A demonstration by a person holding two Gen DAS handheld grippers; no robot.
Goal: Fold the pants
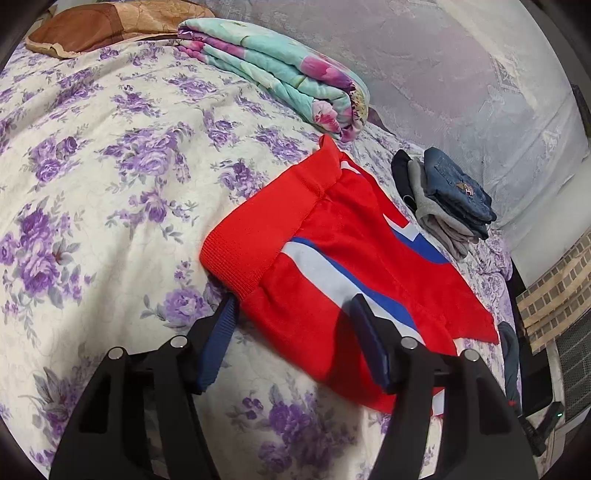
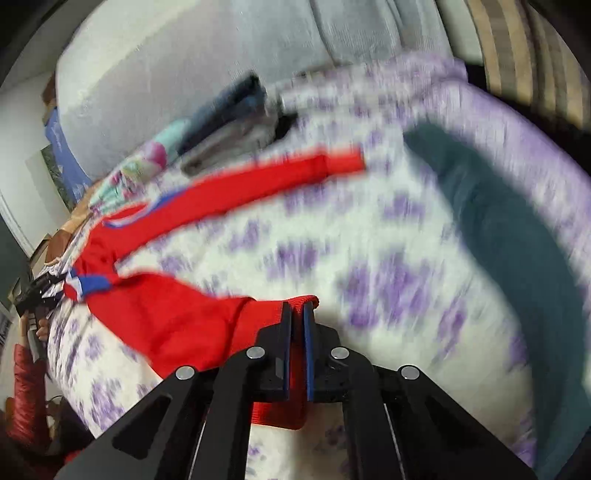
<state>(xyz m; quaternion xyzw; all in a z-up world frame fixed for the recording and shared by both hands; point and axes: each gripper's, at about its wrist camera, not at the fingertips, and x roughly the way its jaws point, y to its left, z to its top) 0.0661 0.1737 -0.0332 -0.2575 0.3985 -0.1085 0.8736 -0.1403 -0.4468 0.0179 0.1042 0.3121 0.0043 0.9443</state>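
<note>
Left wrist view: the bed [image 1: 92, 177] fills most of the picture, covered by a white spread with purple flowers. At its far side stands a pale patterned wall. A folded floral quilt [image 1: 280, 70] in teal and pink lies along the far edge, with a brown pillow [image 1: 99, 26] beyond it at the head end.

Red pants [image 1: 332, 266] with white and blue stripes lie flat on the spread, right of centre, waistband toward the quilt. A small stack of folded clothes [image 1: 447, 199], denim on top of grey, sits on the bed just past the pants, apart from them.

The left gripper [image 1: 291, 328] has its tongs apart. One blue pad rests on the spread at the ribbed waistband edge; the other stands above the striped cloth. The pants lie between the tongs, but the pads do not press on them.

Right wrist view: this picture is blurred. The pants [image 2: 177, 314] stretch across the bed [image 2: 369, 258], one leg running off toward the folded clothes [image 2: 229, 122]. The right gripper [image 2: 297, 314] has its tongs together, clamped on a red ribbed cuff of the near leg; red cloth shows between the pads and below them. A dark shadow falls on the spread to the right.
</note>
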